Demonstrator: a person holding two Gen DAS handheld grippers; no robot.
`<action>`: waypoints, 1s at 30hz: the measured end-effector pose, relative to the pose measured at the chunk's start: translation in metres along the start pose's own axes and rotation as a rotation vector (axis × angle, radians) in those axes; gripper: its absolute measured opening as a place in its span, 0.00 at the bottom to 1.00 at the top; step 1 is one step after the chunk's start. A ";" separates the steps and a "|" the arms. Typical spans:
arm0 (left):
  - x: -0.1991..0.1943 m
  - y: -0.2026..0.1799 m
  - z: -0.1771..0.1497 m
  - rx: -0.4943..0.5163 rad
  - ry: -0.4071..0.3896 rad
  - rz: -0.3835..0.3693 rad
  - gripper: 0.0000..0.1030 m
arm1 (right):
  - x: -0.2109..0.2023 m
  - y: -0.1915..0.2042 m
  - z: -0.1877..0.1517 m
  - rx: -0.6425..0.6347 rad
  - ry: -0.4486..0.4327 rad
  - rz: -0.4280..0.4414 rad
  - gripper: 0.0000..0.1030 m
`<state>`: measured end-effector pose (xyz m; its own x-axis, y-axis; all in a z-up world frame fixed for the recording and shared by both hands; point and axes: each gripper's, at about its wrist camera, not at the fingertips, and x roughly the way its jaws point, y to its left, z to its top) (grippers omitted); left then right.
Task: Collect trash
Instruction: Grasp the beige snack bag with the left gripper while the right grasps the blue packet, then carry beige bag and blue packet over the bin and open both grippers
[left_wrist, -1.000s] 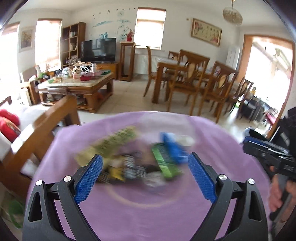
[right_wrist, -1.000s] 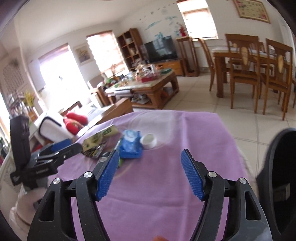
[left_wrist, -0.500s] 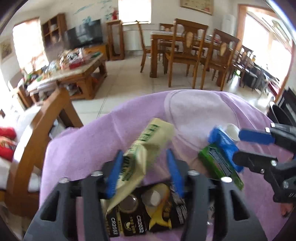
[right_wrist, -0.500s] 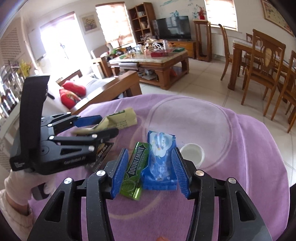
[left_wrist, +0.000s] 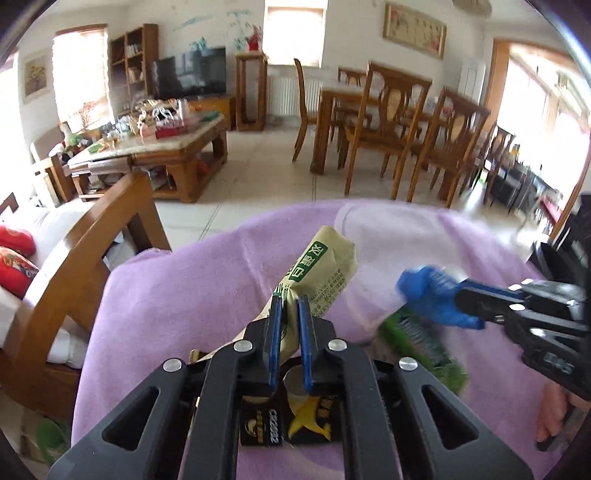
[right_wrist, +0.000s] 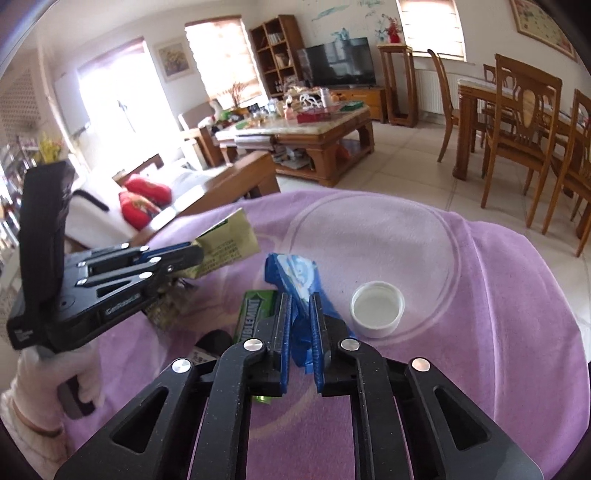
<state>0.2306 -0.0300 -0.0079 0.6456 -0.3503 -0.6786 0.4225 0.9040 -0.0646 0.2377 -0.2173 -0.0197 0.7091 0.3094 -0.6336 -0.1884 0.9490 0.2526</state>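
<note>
On the purple cloth my left gripper is closing its jaws on a yellow-green wrapper; the blue pads press its near end and the far end sticks up. A black battery card lies under the fingers. My right gripper is closing on a blue wrapper, which is pinched between its pads. A green gum pack lies just left of it and a white cap to the right. In the right wrist view the left gripper holds the yellow-green wrapper.
A gloved hand holds the left gripper's handle. A wooden sofa arm borders the cloth on the left. Beyond lie a tiled floor, a cluttered coffee table and dining chairs.
Both grippers came down to the trash pile and went from wide open to closed, the left on the yellow-green wrapper, the right on the blue wrapper.
</note>
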 end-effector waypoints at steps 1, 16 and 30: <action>-0.008 -0.001 0.001 -0.011 -0.025 0.004 0.09 | -0.002 -0.002 0.000 0.009 -0.008 0.008 0.09; -0.104 -0.037 -0.019 -0.123 -0.201 -0.008 0.07 | -0.065 -0.048 -0.003 0.147 -0.151 0.158 0.09; -0.122 -0.160 -0.013 0.018 -0.244 -0.140 0.08 | -0.236 -0.115 -0.049 0.171 -0.339 0.130 0.09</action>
<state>0.0765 -0.1290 0.0757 0.7134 -0.5218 -0.4677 0.5279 0.8392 -0.1310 0.0590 -0.3962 0.0650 0.8762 0.3615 -0.3187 -0.1953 0.8709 0.4510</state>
